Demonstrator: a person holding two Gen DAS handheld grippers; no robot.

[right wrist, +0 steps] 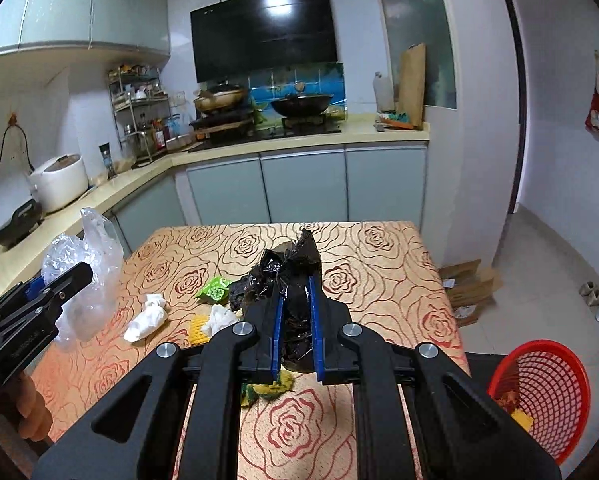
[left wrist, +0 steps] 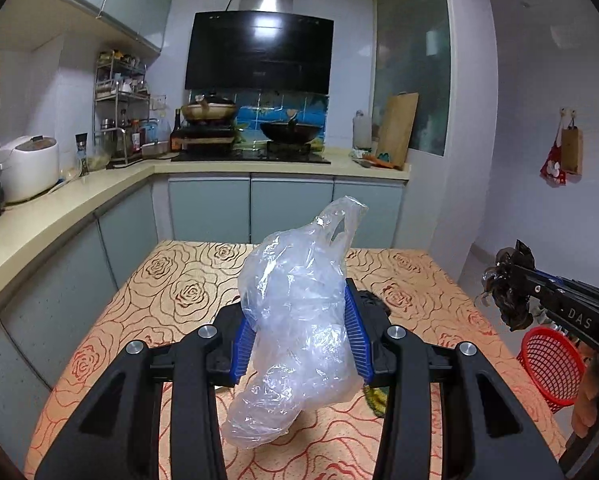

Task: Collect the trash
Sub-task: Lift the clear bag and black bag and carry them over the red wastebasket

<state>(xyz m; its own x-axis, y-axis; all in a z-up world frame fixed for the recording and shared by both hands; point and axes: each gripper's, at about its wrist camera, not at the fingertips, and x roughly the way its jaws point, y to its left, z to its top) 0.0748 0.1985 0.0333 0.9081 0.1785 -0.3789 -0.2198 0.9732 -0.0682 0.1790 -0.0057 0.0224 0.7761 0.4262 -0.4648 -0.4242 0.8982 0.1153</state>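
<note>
I hold both grippers above the table (right wrist: 379, 264), which has a cloth with a rose pattern, and both look toward the kitchen counter (left wrist: 99, 188) and the stove. My left gripper (left wrist: 299, 332) is level, a little above the cloth, and its blue pads (left wrist: 355, 332) press from both sides on a clear plastic bag (left wrist: 299, 312). The bag stands up between the fingers, its handle loop rises above them, and its lower part hangs down under them, off the table. In the right view I see the same bag (right wrist: 83, 280) at the left, held in the air over the left edge of the table.

My right gripper (right wrist: 295, 320) is also lifted, to the right of the left one, and its fingers are closed narrowly on a crumpled black plastic bag (right wrist: 291, 268). The bag sticks out in front of the fingertips and also fills the gap between the pads. In the left view this black bag (left wrist: 507, 292) is beyond the right edge of the table, above a red basket (left wrist: 551, 364).

On the cloth, between the two grippers, lie two white crumpled tissues (right wrist: 147, 316), a green wrapper (right wrist: 215, 290) and a small yellow piece (right wrist: 197, 330). The red basket (right wrist: 547, 392) stands low at the right, beside the table, with some yellow and orange scraps inside.
</note>
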